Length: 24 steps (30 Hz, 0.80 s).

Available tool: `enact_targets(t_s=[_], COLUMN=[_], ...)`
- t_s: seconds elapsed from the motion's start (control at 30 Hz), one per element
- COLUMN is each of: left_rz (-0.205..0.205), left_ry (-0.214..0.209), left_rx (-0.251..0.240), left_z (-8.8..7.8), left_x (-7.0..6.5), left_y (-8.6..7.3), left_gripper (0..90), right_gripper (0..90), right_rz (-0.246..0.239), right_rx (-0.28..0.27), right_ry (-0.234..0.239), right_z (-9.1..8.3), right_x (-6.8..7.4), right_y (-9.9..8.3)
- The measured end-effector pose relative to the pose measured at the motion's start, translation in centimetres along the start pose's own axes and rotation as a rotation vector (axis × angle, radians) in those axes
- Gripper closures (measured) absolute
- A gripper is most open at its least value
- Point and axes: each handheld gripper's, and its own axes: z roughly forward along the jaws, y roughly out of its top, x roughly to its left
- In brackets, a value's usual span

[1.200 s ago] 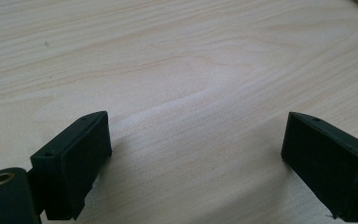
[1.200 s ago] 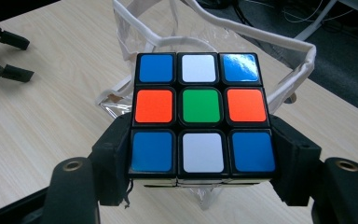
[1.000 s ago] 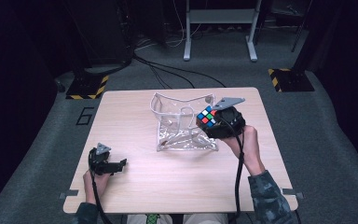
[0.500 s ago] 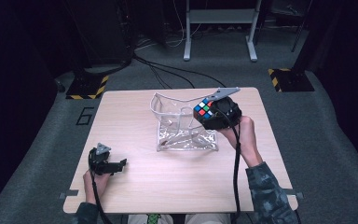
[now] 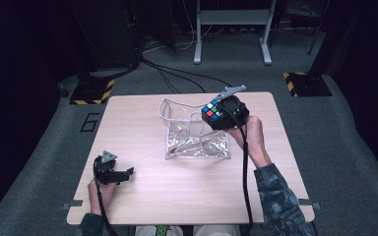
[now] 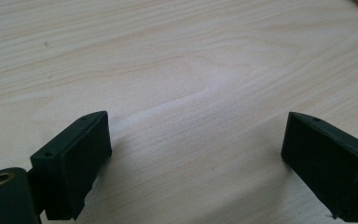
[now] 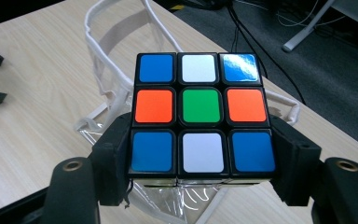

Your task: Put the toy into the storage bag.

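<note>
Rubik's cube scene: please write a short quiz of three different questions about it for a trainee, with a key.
1. True or false: the right gripper is shut on the Rubik's cube.
2. Which colour is the centre sticker of the cube face shown in the right gripper view? A) red B) green C) yellow
3. Fill in: the left gripper is ____, with bare wooden table between its fingers.

Key
1. True: its fingers press on both sides of the cube, which is above the clear plastic bag.
2. B
3. open
</note>
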Motion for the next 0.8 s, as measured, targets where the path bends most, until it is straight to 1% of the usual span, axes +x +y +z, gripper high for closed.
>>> enact_targets(t_s=[0.07, 0.17, 0.2, 0.23, 0.27, 0.33, 0.37, 0.4, 0.43, 0.47, 0.57, 0.6, 0.63, 0.67, 0.7, 0.8], left_rz=[0.0, 0.0, 0.0, -0.001, 0.0, 0.0, 0.001, 0.001, 0.0, 0.0, -0.001, 0.0, 0.001, 0.0, 0.001, 0.001], left_ry=[0.0, 0.0, 0.0, 0.0, 0.0, -0.002, -0.002, -0.003, -0.003, -0.003, -0.003, -0.003, -0.002, -0.002, -0.002, -0.003], left_rx=[0.0, 0.0, 0.0, 0.0, 0.0, 0.003, 0.003, 0.003, 0.003, 0.004, 0.004, 0.003, 0.003, 0.003, 0.003, 0.003], left_z=[0.0, 0.0, 0.0, 0.0, 0.0, 0.0, 0.0, 0.0, 0.0, 0.0, 0.0, 0.0, 0.0, 0.0, 0.0, 0.0], left_x=[0.0, 0.0, 0.0, 0.0, 0.0, 0.0, 0.0, 0.0, 0.0, 0.0, 0.0, 0.0, 0.0, 0.0, 0.0, 0.0], left_y=[0.0, 0.0, 0.0, 0.0, 0.0, 0.0, 0.0, 0.0, 0.0, 0.0, 0.0, 0.0, 0.0, 0.0, 0.0, 0.0], left_gripper=[7.9, 7.9, 7.9, 7.9, 7.9, 7.9, 7.9, 7.9, 7.9, 7.9, 7.9, 7.9, 7.9, 7.9, 7.9, 7.9], right_gripper=[33.5, 33.5, 33.5, 33.5, 33.5, 33.5, 33.5, 33.4, 33.5, 33.5, 33.5, 33.5, 33.5, 33.5, 33.4, 33.4], right_rz=[-0.008, 0.011, 0.011, 0.012, 0.003, 0.013, 0.005, 0.014, 0.015, 0.007, 0.008, 0.014, 0.01, -0.012, -0.008, -0.013], right_rx=[0.0, 0.018, 0.018, 0.017, 0.017, 0.026, 0.025, 0.03, 0.024, 0.028, 0.043, 0.04, 0.048, 0.058, 0.068, 0.082], right_ry=[0.004, 0.004, 0.004, 0.008, 0.011, 0.013, 0.015, 0.017, 0.016, 0.016, 0.013, 0.006, -0.001, -0.012, -0.025, -0.033], right_z=[0.5, 1.2, 1.2, 1.7, 2.0, 2.4, 2.6, 2.8, 3.1, 3.2, 3.8, 4.0, 4.2, 4.4, 4.6, 5.1], right_x=[-0.4, -0.6, -0.6, -0.9, -1.1, -1.1, -1.1, -1.0, -1.0, -1.0, -0.9, -0.8, -0.8, -0.9, -0.8, -0.9], right_y=[0.0, -0.1, -0.1, -0.1, -0.2, -0.1, -0.1, -0.1, 0.0, 0.1, 0.3, 0.3, 0.4, 0.4, 0.4, 0.3])
